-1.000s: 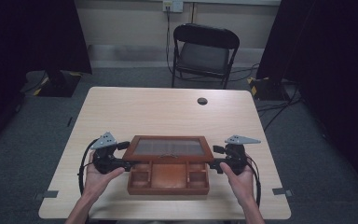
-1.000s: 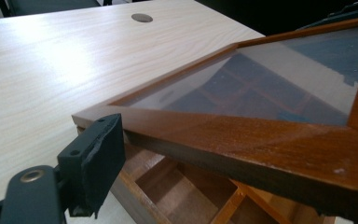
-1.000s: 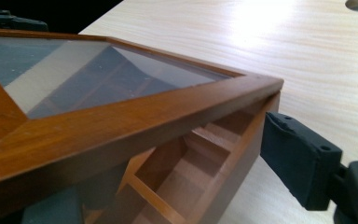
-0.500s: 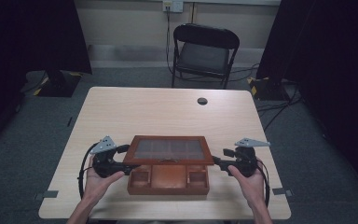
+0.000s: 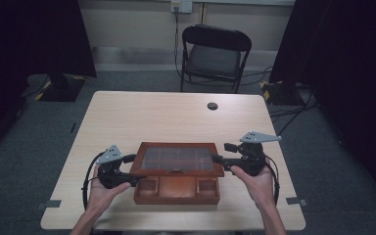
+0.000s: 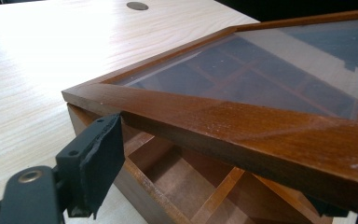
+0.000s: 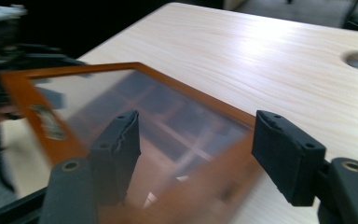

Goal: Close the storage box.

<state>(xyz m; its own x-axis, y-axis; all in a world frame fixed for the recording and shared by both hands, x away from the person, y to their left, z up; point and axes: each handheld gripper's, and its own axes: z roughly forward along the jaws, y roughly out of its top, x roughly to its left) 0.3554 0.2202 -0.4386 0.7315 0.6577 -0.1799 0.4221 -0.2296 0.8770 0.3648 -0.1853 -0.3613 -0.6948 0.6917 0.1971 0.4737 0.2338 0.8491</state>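
Note:
A brown wooden box (image 5: 176,190) with divided compartments stands near the table's front edge. Its glass-paned lid (image 5: 176,159) is held raised above it. My left gripper (image 5: 133,169) is at the lid's left edge. In the left gripper view its jaws (image 6: 212,177) stand wide apart beneath the lid frame (image 6: 214,121), one pad touching the frame's corner. My right gripper (image 5: 220,154) is at the lid's right edge. Its jaws have just been opening, and they straddle the blurred lid frame (image 7: 121,98) without pressing on it (image 7: 200,135).
The light wooden table (image 5: 166,117) has a round cable hole (image 5: 212,105) near its far edge. A black folding chair (image 5: 215,54) stands behind the table. The left hand's gripper (image 7: 9,37) shows far off in the right gripper view.
The right gripper has risen at the lid's right edge, and the lid has tilted up with it. The left gripper has stayed at the left edge.

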